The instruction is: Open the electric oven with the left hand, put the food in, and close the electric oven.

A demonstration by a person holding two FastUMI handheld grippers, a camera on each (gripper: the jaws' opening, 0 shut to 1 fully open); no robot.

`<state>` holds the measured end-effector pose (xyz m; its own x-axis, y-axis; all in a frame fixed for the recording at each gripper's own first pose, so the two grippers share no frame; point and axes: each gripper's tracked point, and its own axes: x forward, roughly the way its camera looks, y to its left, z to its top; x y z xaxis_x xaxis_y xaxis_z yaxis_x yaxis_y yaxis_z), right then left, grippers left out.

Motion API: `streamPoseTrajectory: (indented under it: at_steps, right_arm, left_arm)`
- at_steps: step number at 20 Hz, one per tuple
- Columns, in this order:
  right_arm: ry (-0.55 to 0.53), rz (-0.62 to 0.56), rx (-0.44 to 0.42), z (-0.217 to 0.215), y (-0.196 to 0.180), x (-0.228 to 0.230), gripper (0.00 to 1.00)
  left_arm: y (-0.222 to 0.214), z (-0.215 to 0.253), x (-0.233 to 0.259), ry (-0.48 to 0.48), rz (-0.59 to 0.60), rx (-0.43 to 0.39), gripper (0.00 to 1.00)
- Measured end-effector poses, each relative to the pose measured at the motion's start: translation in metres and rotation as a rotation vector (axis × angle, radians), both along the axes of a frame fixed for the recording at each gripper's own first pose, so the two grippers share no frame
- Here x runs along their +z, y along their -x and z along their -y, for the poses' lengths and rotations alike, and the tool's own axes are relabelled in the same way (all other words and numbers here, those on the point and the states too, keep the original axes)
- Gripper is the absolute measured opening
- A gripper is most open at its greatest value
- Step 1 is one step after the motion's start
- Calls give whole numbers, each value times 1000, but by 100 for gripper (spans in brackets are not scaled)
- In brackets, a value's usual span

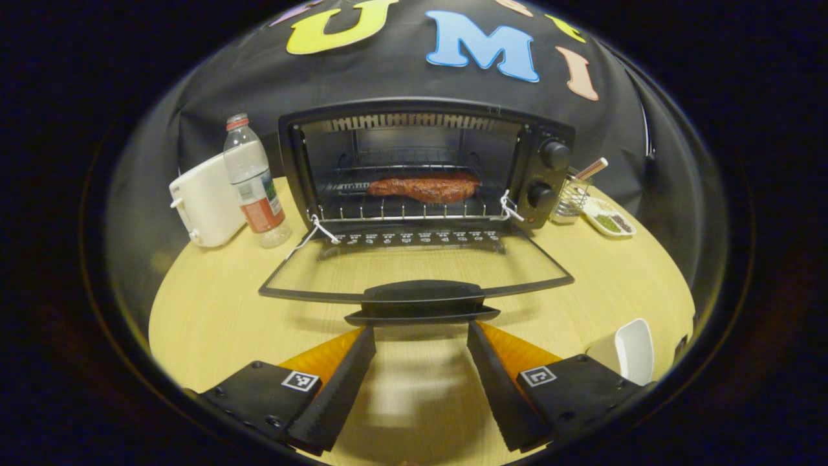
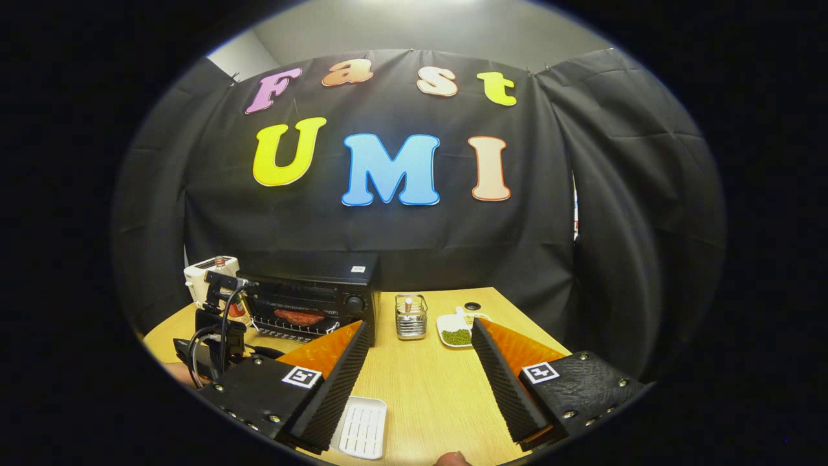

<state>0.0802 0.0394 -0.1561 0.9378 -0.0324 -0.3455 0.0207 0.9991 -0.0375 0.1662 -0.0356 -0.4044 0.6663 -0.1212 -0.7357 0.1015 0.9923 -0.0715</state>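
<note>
- One table (image 1: 213,323): it is carrying everything listed below.
- One oven (image 1: 427,162): it is standing at the far middle, with its door (image 1: 414,268) lying flat toward the near side, so closing looks like the remaining step.
- One white toaster (image 1: 207,200) and one bottle (image 1: 253,181): both are standing left of the oven.
- Two grippers: the left gripper (image 1: 420,362) is sitting wide open, holding nothing, just near of the door handle (image 1: 422,301), probably ready to lift it. The right gripper (image 2: 420,375) is hovering wide open and empty, well back.
- One piece of meat (image 1: 425,188): it is resting on the oven rack.
- One wire basket (image 2: 411,317) and one dish (image 2: 456,333): both are sitting right of the oven.
</note>
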Motion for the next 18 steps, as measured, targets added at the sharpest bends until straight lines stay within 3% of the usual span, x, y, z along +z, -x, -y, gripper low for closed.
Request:
streamPoseTrajectory:
  at_steps: [11, 12, 13, 18]
  right_arm:
    - [-9, 4, 51, -16, -12, -3, 97]
    - [-11, 4, 49, -15, -13, -2, 97]
    - [-14, 4, 47, -15, -14, -3, 97]
    - [-22, 10, 37, -14, -20, -4, 97]
  left_arm:
    - [-30, -5, 50, 32, 142, 18, 100]
    - [-36, -5, 55, 28, 163, 12, 91]
    - [-41, -4, 58, 26, 179, 9, 96]
    - [-71, -11, 86, 3, 280, -12, 96]
